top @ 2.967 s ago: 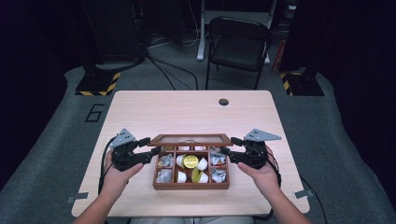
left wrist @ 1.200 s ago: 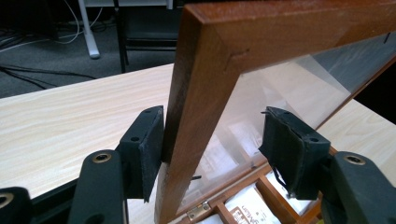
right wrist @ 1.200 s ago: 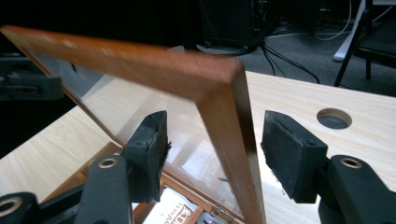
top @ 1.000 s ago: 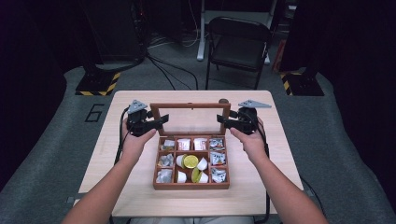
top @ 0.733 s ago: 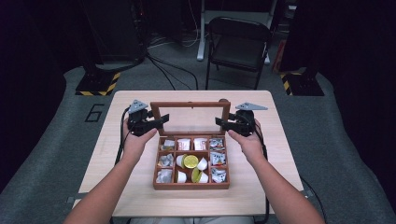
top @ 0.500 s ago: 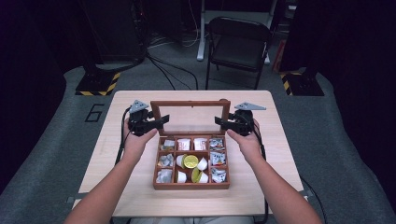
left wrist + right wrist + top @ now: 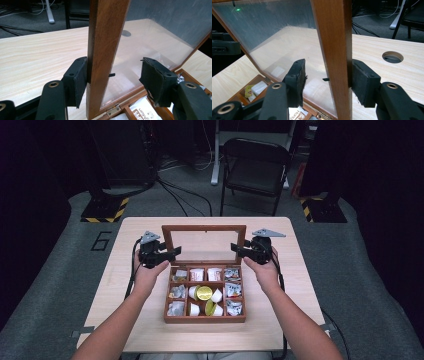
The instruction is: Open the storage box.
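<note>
Now both grippers, L [image 7: 172,252] & R [image 7: 236,248], straddle the upright glass lid's [image 7: 204,244] side rails w/ fingers spread, wooden box [image 7: 204,318] open on desk [image 7: 295,290].

dark room, grey floor [image 7: 60,285], folding chair [image 7: 256,170]
</note>
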Demonstrator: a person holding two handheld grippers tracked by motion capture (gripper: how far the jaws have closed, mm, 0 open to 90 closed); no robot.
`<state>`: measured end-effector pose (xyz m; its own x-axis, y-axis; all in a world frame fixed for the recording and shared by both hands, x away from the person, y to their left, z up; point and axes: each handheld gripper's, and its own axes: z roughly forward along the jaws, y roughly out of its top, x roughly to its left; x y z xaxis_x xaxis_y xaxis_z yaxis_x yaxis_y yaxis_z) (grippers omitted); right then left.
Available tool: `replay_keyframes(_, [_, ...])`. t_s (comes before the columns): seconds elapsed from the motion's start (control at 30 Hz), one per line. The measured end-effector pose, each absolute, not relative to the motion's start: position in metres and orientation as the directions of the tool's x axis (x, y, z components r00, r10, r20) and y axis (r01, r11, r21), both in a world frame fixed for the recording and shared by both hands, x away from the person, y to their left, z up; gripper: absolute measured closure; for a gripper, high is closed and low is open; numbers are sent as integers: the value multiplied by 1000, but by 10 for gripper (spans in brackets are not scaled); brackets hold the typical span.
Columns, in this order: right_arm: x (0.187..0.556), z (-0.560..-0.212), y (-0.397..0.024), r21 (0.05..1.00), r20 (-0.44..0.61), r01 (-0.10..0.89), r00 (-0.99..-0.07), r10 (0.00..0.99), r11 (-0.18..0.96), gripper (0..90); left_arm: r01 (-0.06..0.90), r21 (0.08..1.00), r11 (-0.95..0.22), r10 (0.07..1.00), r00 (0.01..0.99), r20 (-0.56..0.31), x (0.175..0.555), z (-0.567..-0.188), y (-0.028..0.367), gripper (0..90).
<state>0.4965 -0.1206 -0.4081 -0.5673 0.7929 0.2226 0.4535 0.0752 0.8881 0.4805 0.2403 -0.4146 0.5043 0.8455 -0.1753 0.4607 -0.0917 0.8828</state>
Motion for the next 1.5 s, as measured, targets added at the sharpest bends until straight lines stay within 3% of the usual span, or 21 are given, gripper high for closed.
replay_keyframes(0.6, [501,-436,-121,880,255,473,-559,789,51,454,475,879,-36,830,505,-238,487,-448,243,419])
replay_keyframes(1.07, [502,-450,-120,884,243,465,-548,800,50,492,454,890,-43,840,499,-213,488,-452,241,428])
replay_keyframes(1.17, [502,-452,-121,886,240,460,-553,798,52,504,463,886,-4,832,494,-255,489,-457,243,436])
replay_keyframes(1.5, [508,-458,-122,865,303,501,-544,782,14,469,460,888,-3,822,506,-259,489,-461,246,461])
